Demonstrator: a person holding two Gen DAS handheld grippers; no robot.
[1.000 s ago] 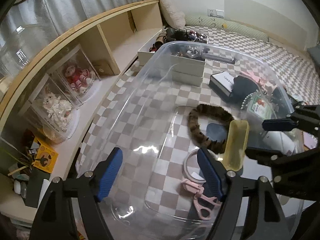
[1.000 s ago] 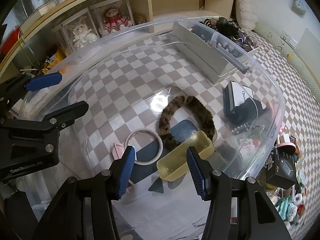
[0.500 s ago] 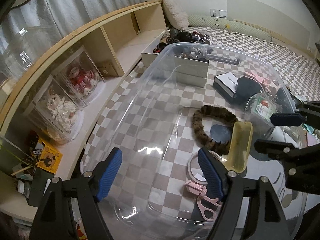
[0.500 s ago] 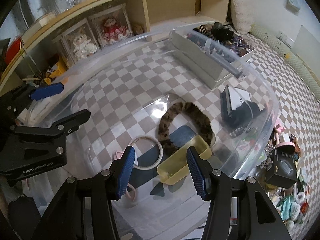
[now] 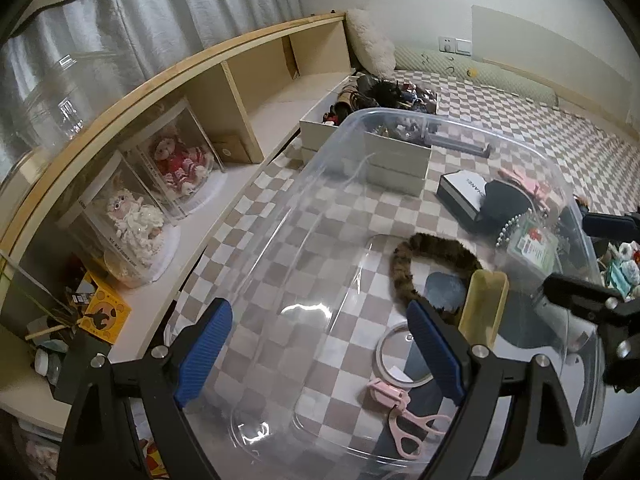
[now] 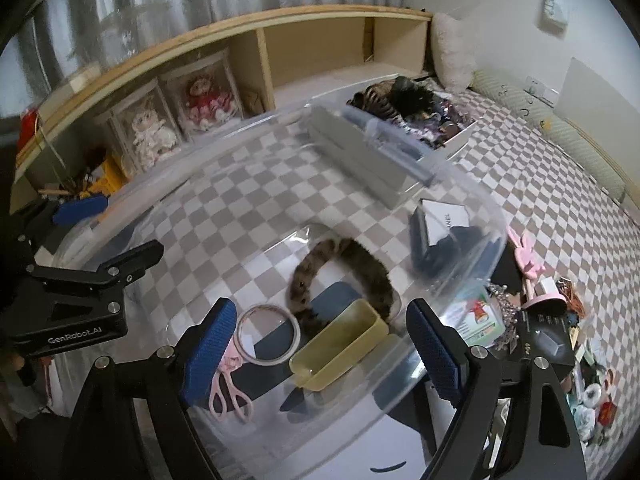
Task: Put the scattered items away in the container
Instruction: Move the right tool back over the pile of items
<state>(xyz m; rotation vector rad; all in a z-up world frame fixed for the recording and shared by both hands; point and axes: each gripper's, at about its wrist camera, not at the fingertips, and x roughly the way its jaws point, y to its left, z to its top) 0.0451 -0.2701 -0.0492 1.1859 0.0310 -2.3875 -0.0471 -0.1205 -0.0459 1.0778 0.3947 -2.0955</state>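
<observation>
Both jaws opening, nothing gripped: left gripper, right gripper above yellow tray. "GenRobot.AI" on left gripper; box lettering only partly legible.

A: How was the light?

B: Dim and flat, a greyish indoor cast. The curtain at 11 o'clock showed pale streaks, so some light seemed to come through there.

A: Any glare?

B: Yes. The clear bin caught white glints on its floor near centre and at 7 o'clock, and its wall smeared whatever lay behind it.

A: Shadows?

B: Soft ones only, a dark patch under the yellow tray.

A: Sharpness?

B: The left view was fairly crisp. The right view was slightly blurred towards 10 o'clock. Both bent hard at the rims, with black corners.
</observation>
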